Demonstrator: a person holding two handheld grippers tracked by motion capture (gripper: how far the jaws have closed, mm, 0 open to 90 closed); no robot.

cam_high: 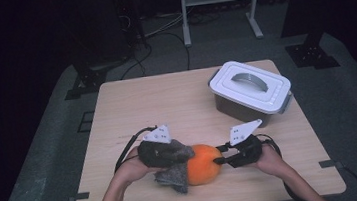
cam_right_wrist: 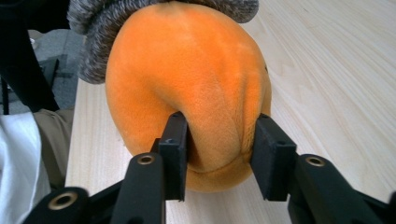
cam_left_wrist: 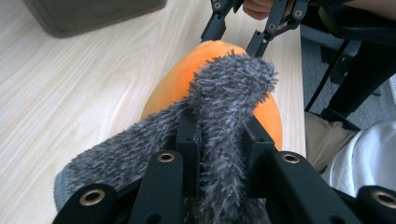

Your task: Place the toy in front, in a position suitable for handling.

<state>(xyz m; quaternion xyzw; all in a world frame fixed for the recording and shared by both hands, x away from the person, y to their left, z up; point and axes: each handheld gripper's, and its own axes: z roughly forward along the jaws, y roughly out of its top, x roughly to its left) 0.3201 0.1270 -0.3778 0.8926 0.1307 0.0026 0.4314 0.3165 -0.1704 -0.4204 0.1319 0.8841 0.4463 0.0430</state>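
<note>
Where carpet darkens: pale table (wooden)

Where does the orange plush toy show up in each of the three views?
High view: orange plush toy at the table's near edge, between both grippers.
Left gripper view: upper centre, behind the grey fuzzy cloth.
Right gripper view: centre, pinched by the fingers.
Shared landmark: the grey fuzzy cloth draped on it.

Orange plush ball on the table's near edge, fuzzy grey cloth draped over its left side
</note>
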